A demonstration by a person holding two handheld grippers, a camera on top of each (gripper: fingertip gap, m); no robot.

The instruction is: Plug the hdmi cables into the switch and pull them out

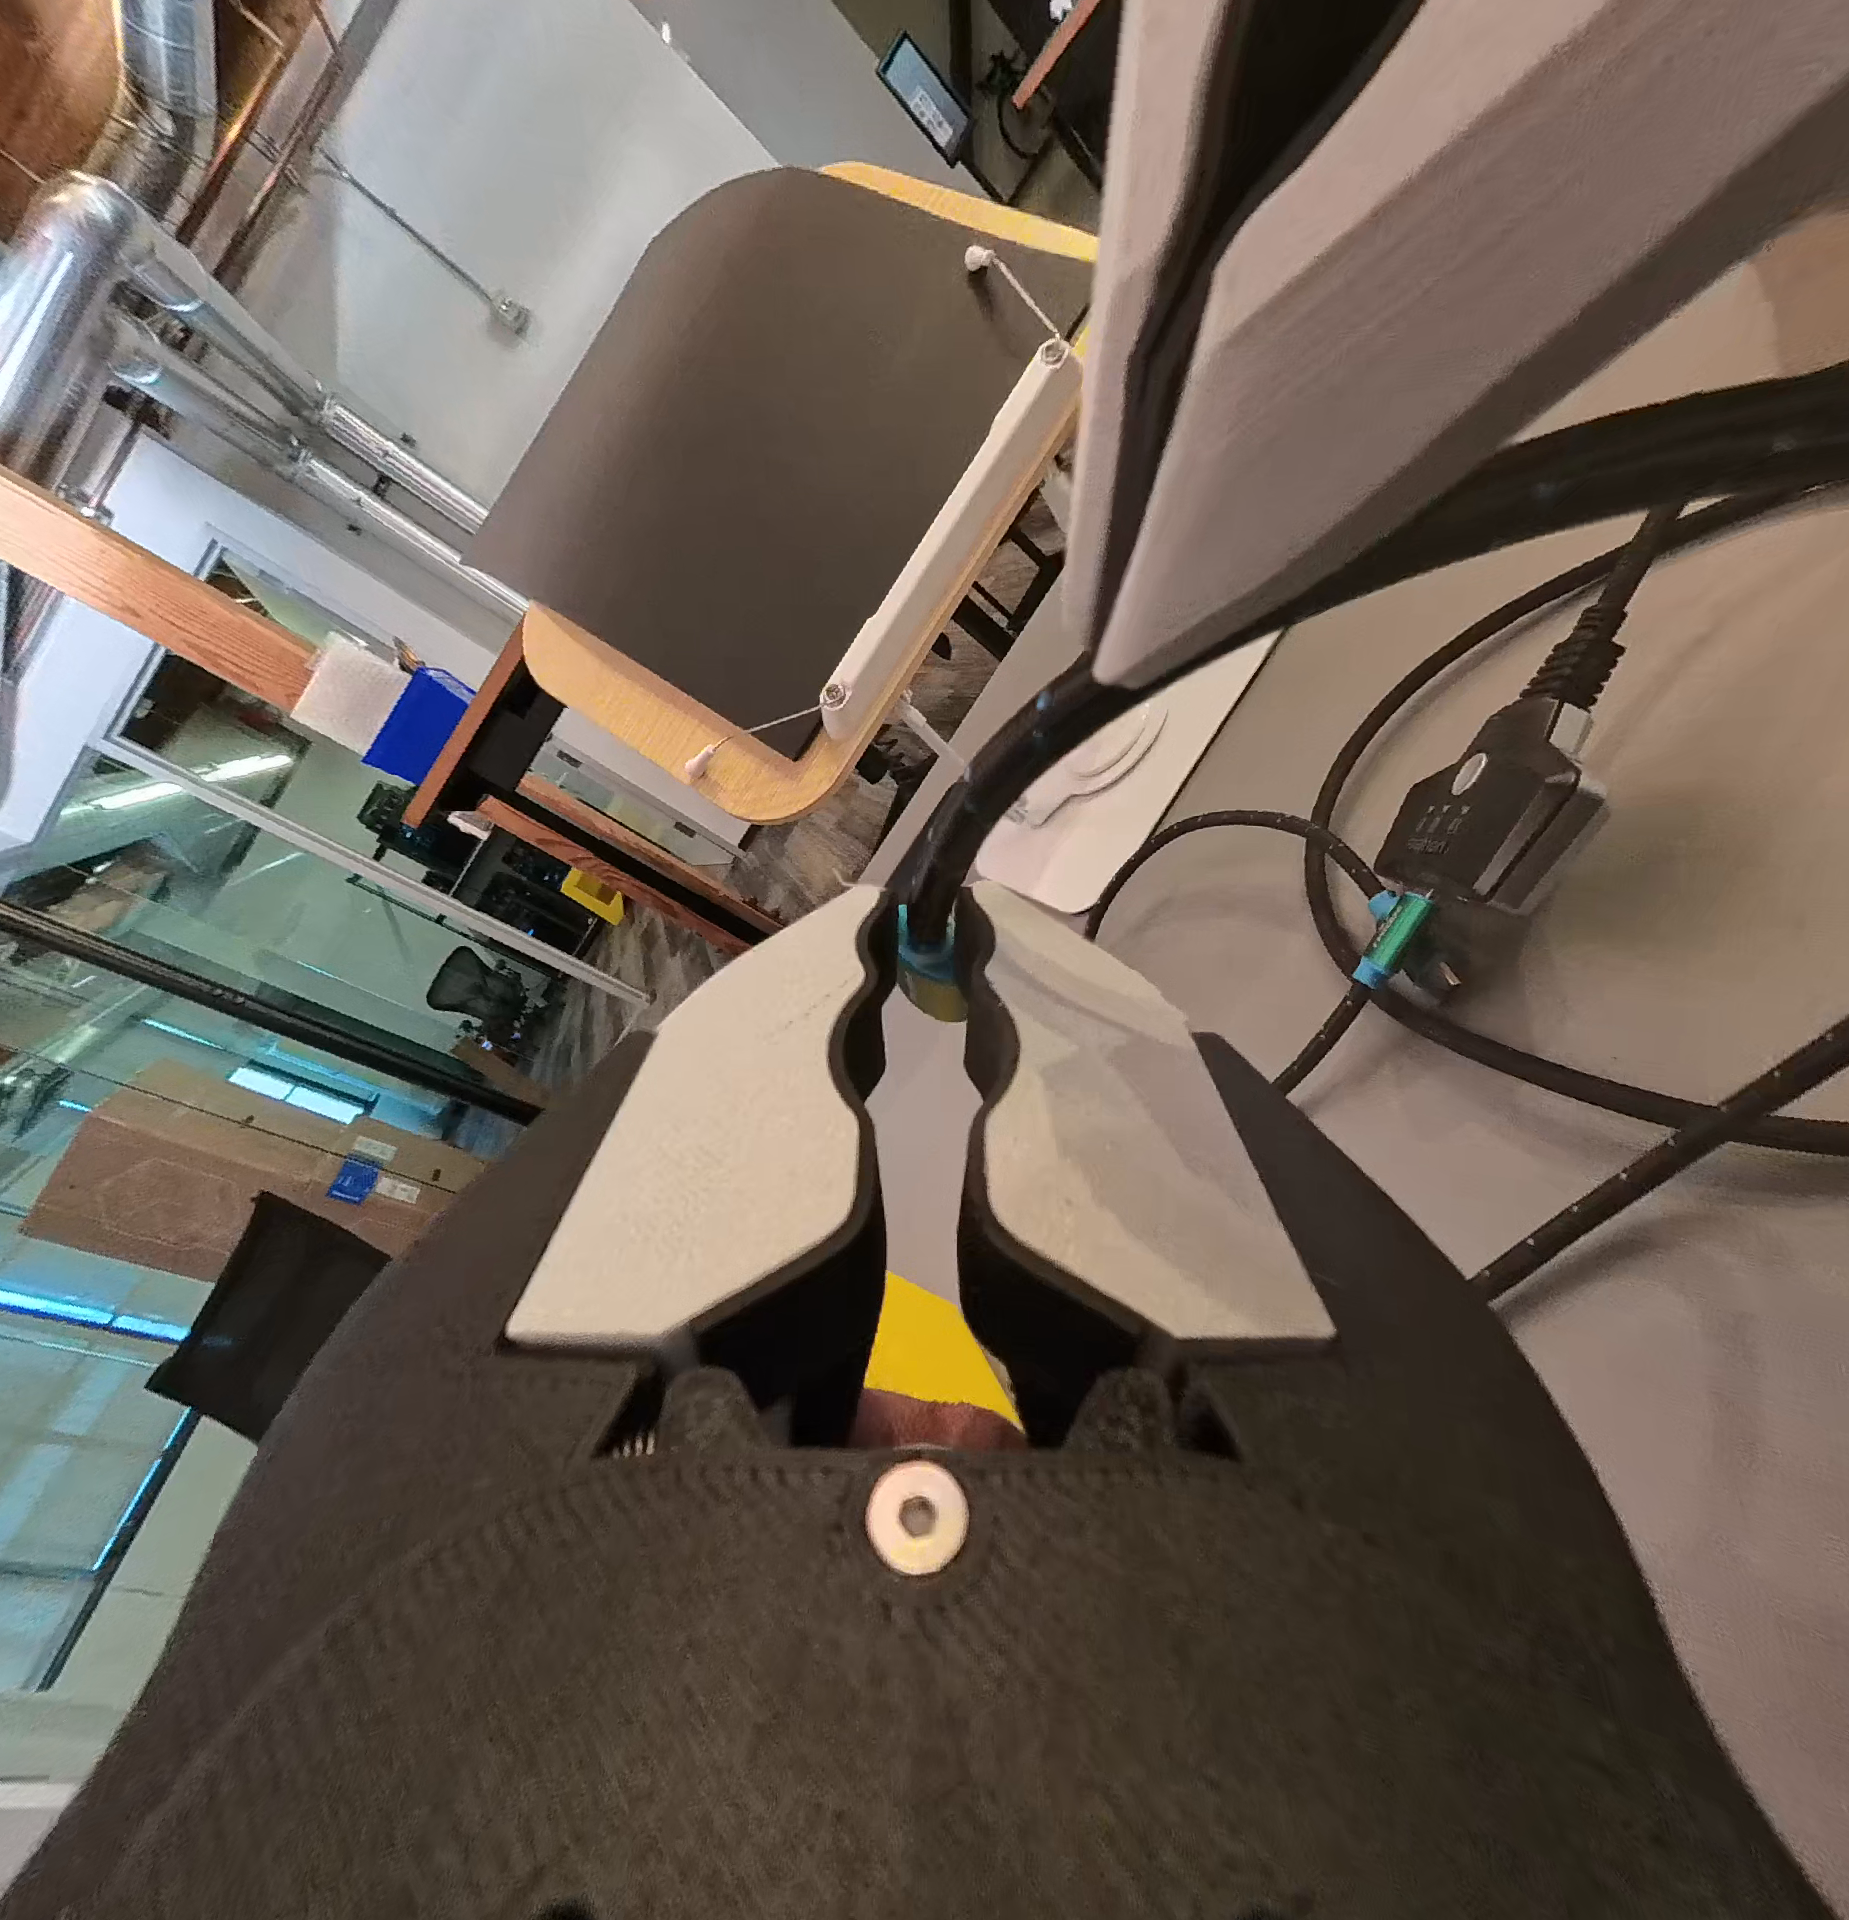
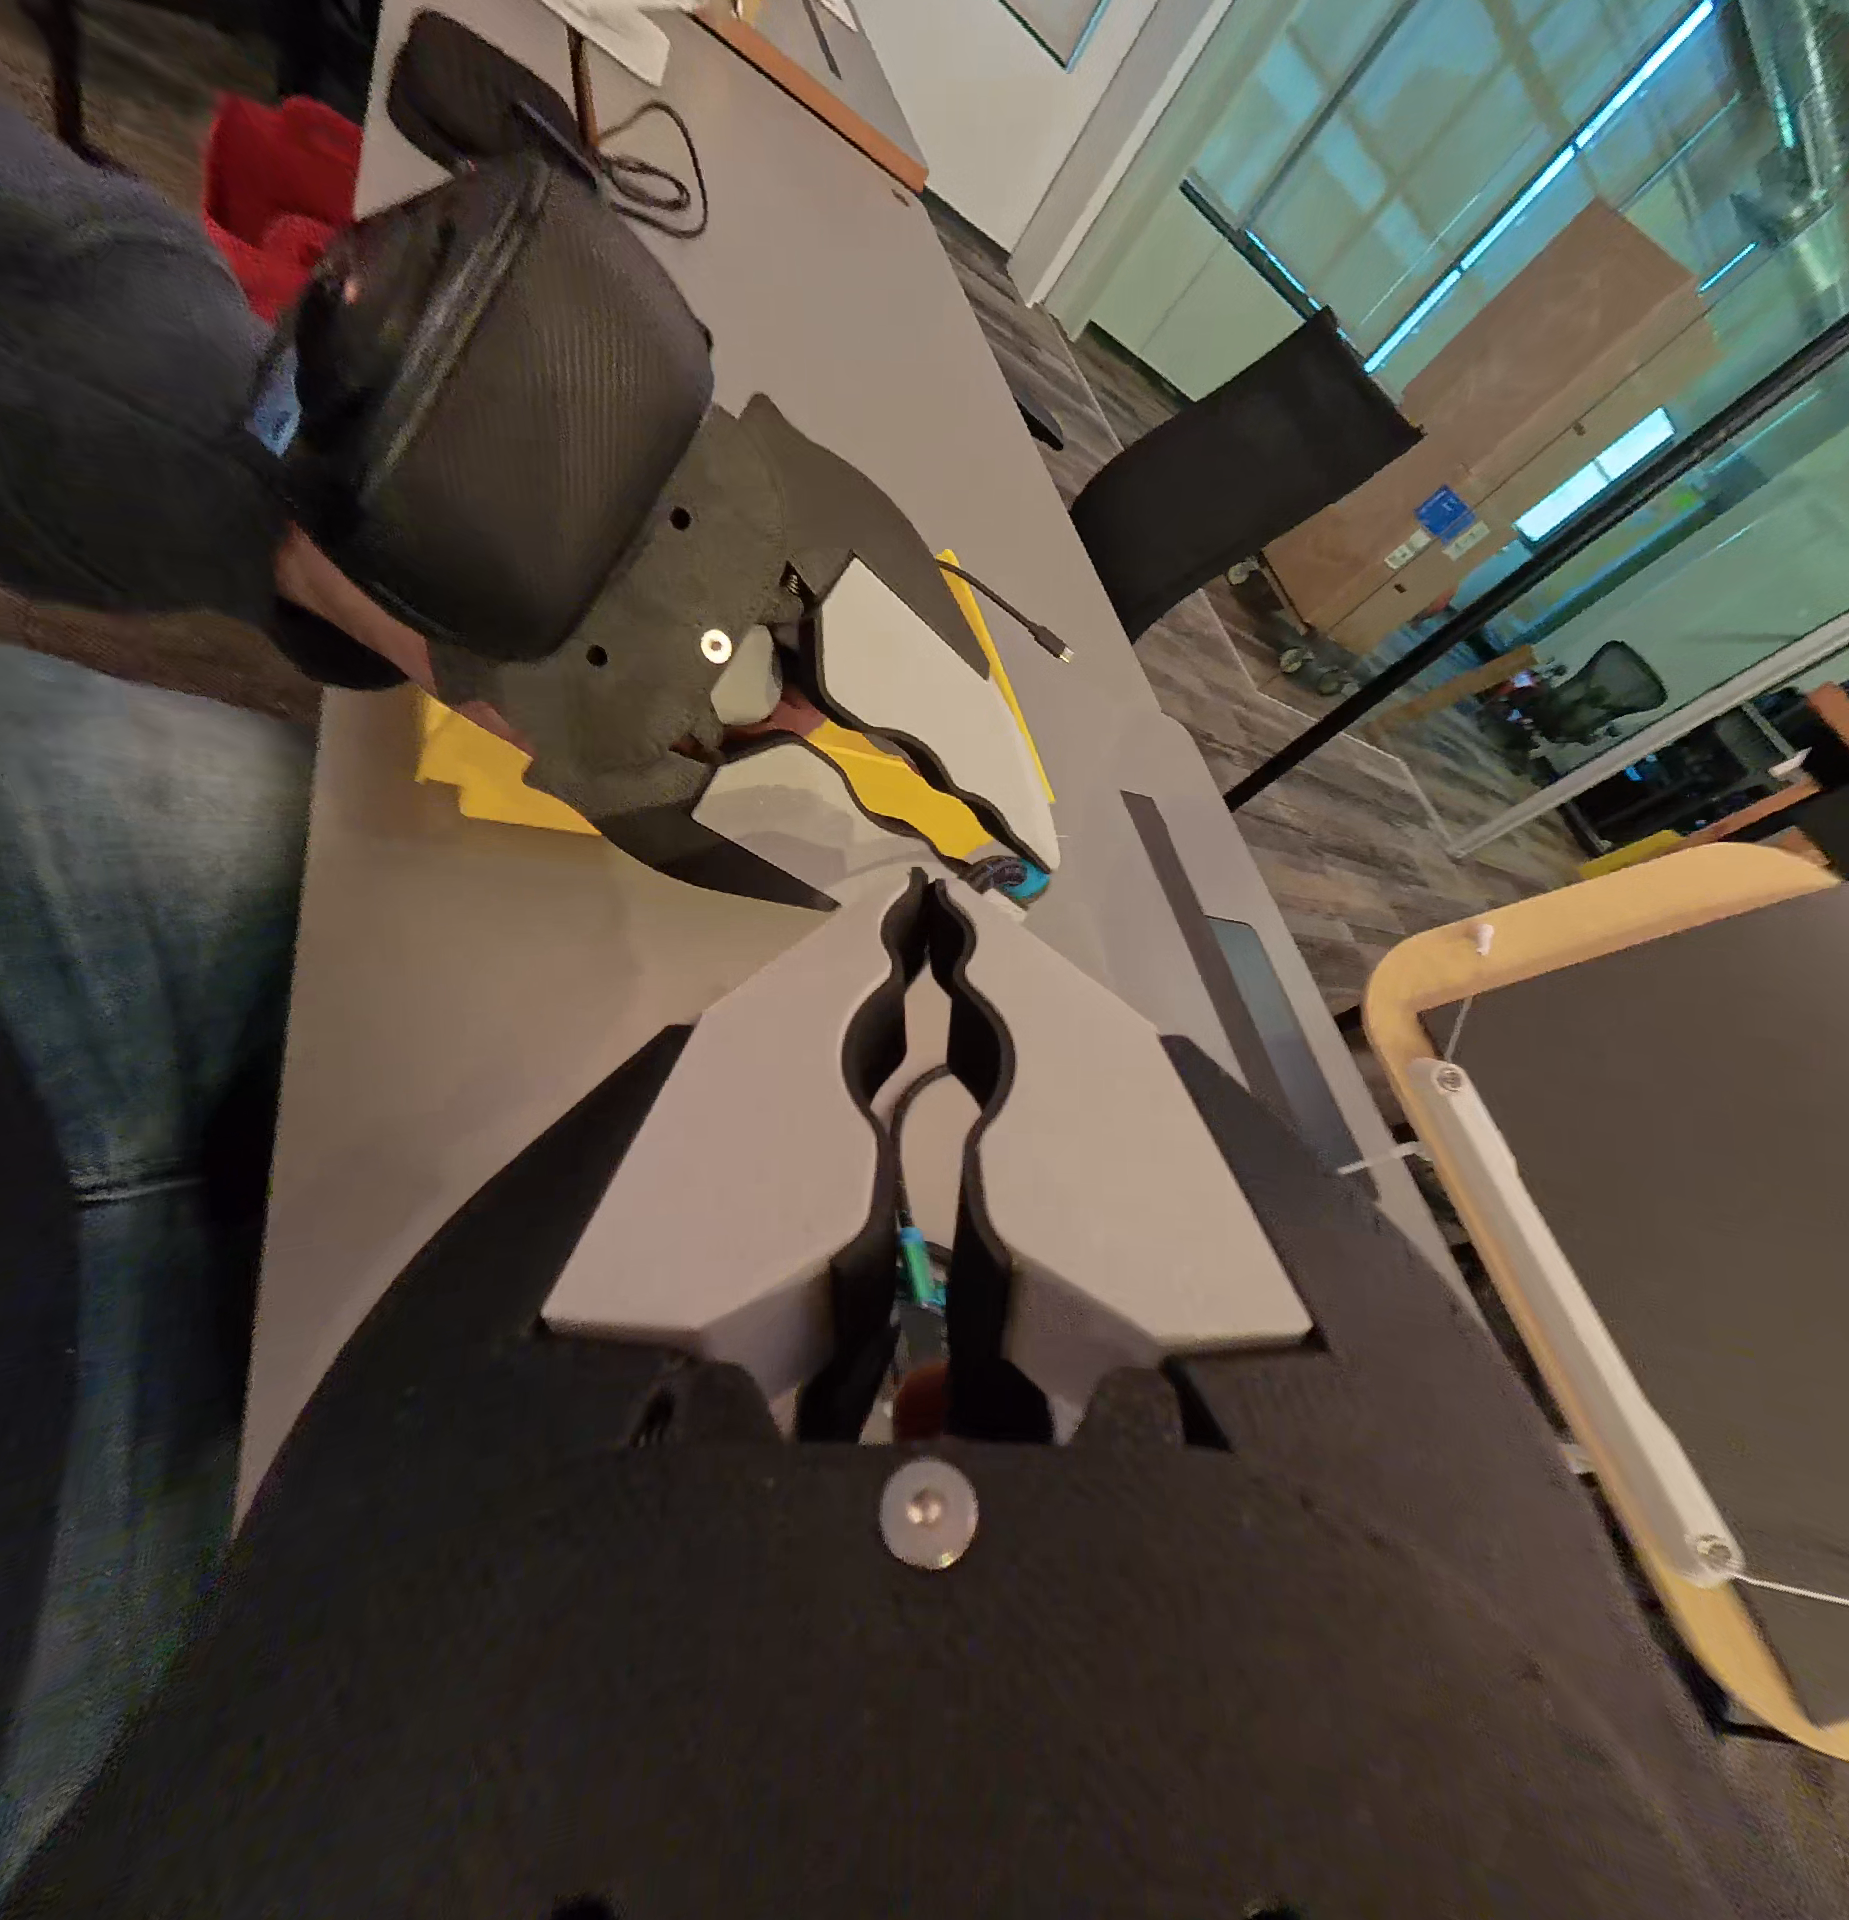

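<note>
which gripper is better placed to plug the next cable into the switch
Left, likely: the left gripper is shut on a black cable near its blue-taped end, with the switch close by. The right gripper holds nothing.

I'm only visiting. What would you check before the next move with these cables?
1. Left claw gripping the blue-taped plug: ok.
2. Right claw holding anything: cannot tell; its tips are closed.
3. Switch lying on the grey table: ok.
4. Free port on the switch: cannot tell.
5. Held plug lined up with the switch: not ok; the switch sits off to one side.
</note>
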